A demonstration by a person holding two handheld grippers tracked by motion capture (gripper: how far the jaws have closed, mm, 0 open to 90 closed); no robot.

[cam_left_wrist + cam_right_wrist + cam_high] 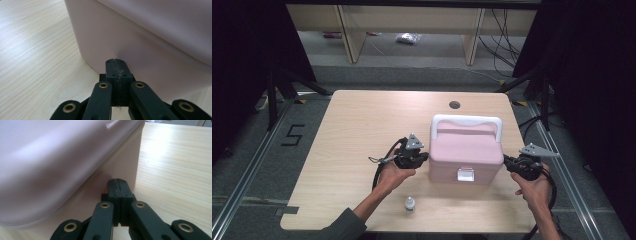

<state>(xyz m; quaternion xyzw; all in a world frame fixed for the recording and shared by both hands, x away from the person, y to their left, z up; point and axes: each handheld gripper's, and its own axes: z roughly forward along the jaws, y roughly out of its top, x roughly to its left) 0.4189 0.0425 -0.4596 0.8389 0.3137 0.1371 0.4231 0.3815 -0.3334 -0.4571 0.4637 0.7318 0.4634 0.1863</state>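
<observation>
A pink lidded box (pixel 466 152) with a white handle (pixel 467 120) and a white front latch (pixel 465 174) stands on the wooden table (pixel 362 130). My left gripper (pixel 424 157) is at the box's left side, jaws shut with nothing between them. In the left gripper view the closed tips (pixel 116 62) point at the pink wall (pixel 140 42), close to it or touching. At the box's right side my right gripper (pixel 507 161) is also shut and empty. Its tips (pixel 117 181) sit against or just short of the wall below the lid (pixel 50 165).
A small white bottle (pixel 410 203) stands near the table's front edge, between the two forearms. A round cable hole (pixel 454 105) lies at the table's far side. Dark stands and cables flank the table on the floor.
</observation>
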